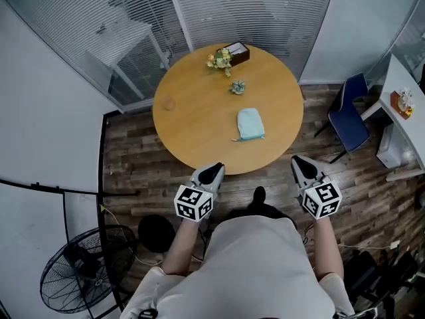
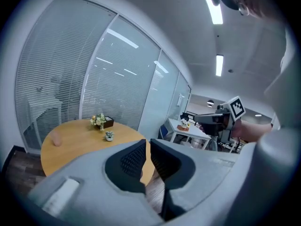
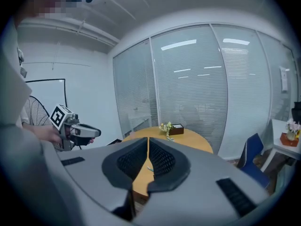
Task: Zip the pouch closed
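Two-handed, holds left gripper (image 1: 214, 171) and right gripper (image 1: 302, 163) at near edge of table (image 1: 192, 118), jaws of each nearly together on nothing, with pouch (image 1: 250, 123) flat mid-table, apart from both.

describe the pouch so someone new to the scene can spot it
Start at the round wooden table in the middle of the head view. On its right half, nearer the person than the small potted plant, lies the pouch. It is the only flat, pale blue thing there; the flowers and dark box stand at the far edge.
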The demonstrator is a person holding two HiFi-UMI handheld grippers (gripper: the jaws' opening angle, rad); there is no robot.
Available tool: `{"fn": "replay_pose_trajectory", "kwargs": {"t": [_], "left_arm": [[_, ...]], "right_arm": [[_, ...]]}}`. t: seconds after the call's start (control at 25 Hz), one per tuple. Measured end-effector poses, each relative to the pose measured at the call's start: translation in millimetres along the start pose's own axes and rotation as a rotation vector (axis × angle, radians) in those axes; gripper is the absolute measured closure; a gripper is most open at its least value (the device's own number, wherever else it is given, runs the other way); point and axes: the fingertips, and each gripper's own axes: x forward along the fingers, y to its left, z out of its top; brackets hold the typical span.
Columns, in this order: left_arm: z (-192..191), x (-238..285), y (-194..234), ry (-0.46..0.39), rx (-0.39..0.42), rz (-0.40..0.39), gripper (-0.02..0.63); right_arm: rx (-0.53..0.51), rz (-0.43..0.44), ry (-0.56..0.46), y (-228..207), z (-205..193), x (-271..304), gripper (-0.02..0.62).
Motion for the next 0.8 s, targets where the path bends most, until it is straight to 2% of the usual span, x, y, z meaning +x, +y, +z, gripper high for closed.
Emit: {"fn": "replay_pose_trajectory", "kwargs": {"t": [0.16, 0.36, 0.8], "left_arm": [[2, -8, -20, -0.023, 0.024, -0.01, 0.566], [7, -17, -45, -0.051, 0.043, 0.016, 0.569], [21, -30, -84, -0.095, 0.024, 0.116, 0.569]], "right_arm": [[0.019, -0.021, -0.023, 3, -4, -28, 0.581], [0.027, -0.02, -0.05, -4, -9, -53, 0.583], [-0.035, 0.116, -0.118, -22, 14, -73, 0.592]]}}
